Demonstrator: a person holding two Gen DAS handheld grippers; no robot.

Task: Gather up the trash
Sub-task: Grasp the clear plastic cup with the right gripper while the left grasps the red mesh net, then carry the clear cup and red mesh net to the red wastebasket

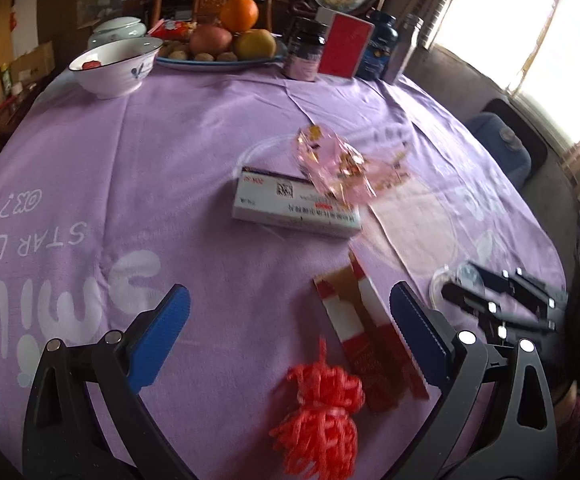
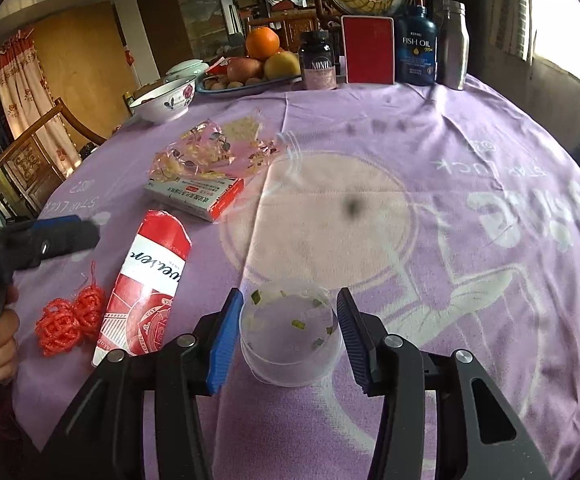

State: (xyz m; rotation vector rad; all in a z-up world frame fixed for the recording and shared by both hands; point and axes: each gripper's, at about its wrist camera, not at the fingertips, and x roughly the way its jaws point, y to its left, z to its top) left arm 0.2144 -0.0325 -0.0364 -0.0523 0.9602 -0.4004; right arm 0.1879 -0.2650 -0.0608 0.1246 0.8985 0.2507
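Note:
Trash lies on a purple tablecloth (image 1: 169,184). A red net ball (image 1: 320,416) lies just in front of my open left gripper (image 1: 290,312), with a flattened red and white can (image 1: 370,332) against its right finger. A white medicine box (image 1: 296,206) and a crumpled clear wrapper (image 1: 338,166) lie farther off. My right gripper (image 2: 290,328) is open, its fingers either side of a clear plastic cup (image 2: 292,338) with green bits inside. The right wrist view also shows the net (image 2: 69,316), the can (image 2: 149,284), the box (image 2: 197,196) and the wrapper (image 2: 213,148).
At the table's far edge stand a white bowl (image 1: 115,66), a fruit plate (image 1: 225,46), a dark jar (image 1: 306,50), a red box (image 1: 346,46), a fish oil bottle (image 2: 416,46) and a steel flask (image 2: 454,46). Wooden chairs (image 2: 45,140) stand at the left.

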